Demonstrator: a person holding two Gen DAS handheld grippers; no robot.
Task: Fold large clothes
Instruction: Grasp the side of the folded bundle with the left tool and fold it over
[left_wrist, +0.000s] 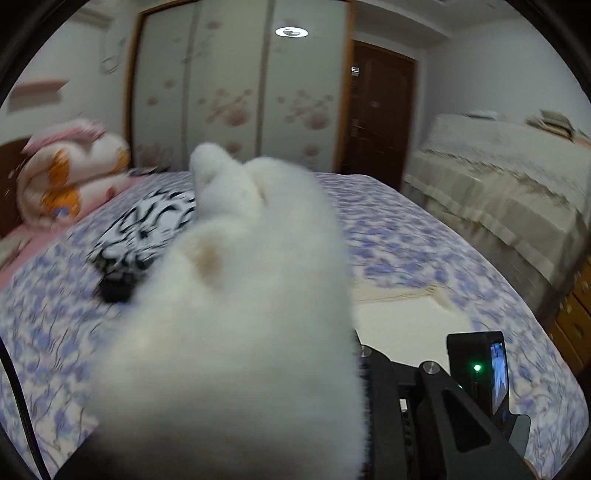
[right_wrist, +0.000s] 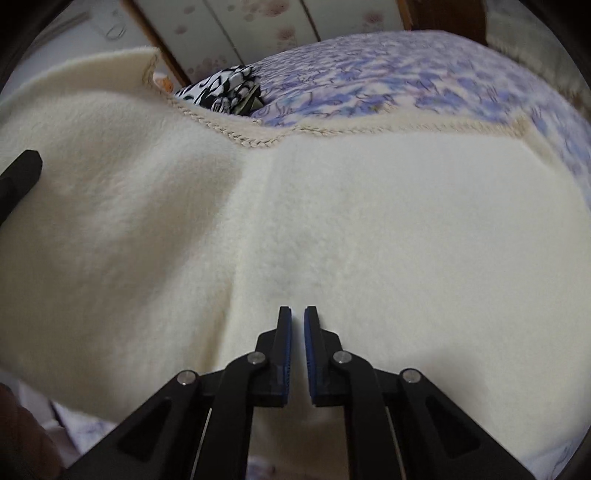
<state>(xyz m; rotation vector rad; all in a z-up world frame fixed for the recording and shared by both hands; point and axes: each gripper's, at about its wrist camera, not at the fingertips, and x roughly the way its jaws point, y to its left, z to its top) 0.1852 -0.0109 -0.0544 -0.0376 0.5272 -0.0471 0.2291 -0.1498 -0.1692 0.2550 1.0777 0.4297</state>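
Cream fleece garment (right_wrist: 332, 206) lies spread over the purple-flowered bedspread (right_wrist: 424, 62), most of it flat, its braided trim edge (right_wrist: 243, 142) running across the far side. Left portion is lifted: in the left wrist view a thick bunch of the same fleece (left_wrist: 236, 295) rises directly in front of the camera and hides my left claw's fingertips, so I judge that claw closed on the cloth, carrying an edge or corner up off the bed. My right claw (right_wrist: 297, 314) points down at the flat middle of the garment, jaws nearly together with only a narrow slit between the blue pads (right_wrist: 286, 343); whether a pinch of pile sits in that slit I cannot tell. Progress, as judged: first fold begun, not laid; no finished crease visible; remaining folds and smoothing all outstanding. A black-and-white patterned cloth (right_wrist: 225, 92) sits just beyond the trim edge, apart from the work. Writing: none legible on garment, bedspread or claws; no brand or label seen.
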